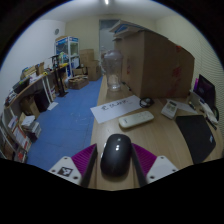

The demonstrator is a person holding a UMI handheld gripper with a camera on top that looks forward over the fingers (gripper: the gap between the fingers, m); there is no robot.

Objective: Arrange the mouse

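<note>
A black computer mouse [116,157] sits between my gripper's fingers, close to the camera, over the wooden desk [160,140]. My gripper [116,160] is closed on it: the magenta pads [83,160] press against its left and right sides. I cannot see whether its underside rests on the desk. A black mouse mat [196,136] lies on the desk to the right, beyond the fingers.
Ahead on the desk lie a white keyboard-like device [136,118], a printed white sheet [117,105] and a small white device [171,108]. A large cardboard box [155,60] and a clear vessel [113,68] stand behind. A monitor [206,90] stands at right. Blue floor [60,120] lies left of the desk.
</note>
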